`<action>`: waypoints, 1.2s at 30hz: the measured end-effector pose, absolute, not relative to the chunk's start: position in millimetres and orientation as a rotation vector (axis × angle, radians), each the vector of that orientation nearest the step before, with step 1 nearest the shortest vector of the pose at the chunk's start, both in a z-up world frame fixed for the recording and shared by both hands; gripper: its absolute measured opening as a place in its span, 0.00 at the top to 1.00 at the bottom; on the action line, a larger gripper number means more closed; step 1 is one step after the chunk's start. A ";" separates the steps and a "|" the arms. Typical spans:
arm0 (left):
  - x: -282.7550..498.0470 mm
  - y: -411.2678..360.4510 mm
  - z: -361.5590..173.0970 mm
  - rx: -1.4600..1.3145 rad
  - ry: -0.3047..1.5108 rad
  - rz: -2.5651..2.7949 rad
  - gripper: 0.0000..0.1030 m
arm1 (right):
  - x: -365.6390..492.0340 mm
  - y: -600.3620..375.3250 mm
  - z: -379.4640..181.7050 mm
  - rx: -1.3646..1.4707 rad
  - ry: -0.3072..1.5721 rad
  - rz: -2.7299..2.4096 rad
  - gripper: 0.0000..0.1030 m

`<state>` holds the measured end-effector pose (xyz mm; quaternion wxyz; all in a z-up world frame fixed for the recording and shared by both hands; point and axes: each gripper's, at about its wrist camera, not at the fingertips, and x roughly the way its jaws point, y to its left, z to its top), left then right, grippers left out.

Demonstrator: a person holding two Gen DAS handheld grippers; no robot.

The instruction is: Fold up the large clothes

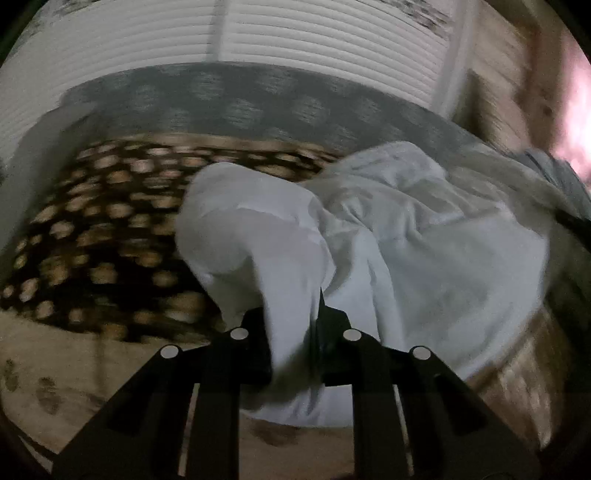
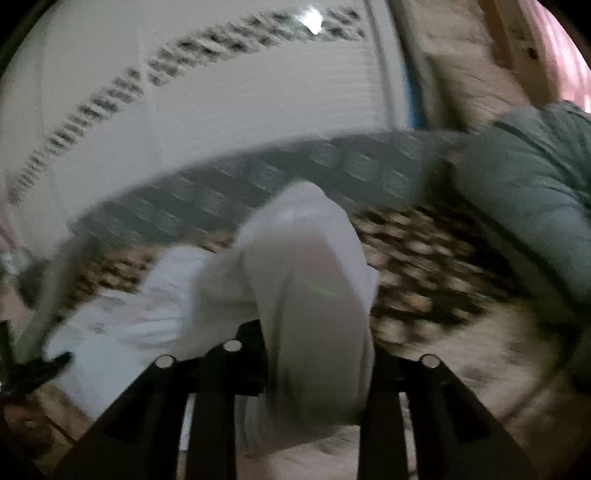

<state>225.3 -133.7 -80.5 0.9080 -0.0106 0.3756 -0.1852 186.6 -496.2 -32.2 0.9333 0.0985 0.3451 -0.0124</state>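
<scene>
A large white garment lies rumpled on a bed with a dark blanket printed with tan spots. My left gripper is shut on a bunched edge of the garment, which rises in a fold between its black fingers. In the right wrist view my right gripper is shut on another bunched part of the white garment, held up off the blanket. The rest of the cloth trails down to the left. Both views are blurred by motion.
A grey patterned headboard or pillow band runs behind the bed, with white slatted panels above. A grey-green padded jacket lies at the right. The other gripper's dark tip shows at the far left. Pale beige bedding lies in front.
</scene>
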 end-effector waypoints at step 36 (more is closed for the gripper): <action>-10.4 24.9 10.6 -0.172 0.395 0.129 0.03 | -20.1 -427.2 11.9 0.155 0.376 0.174 0.02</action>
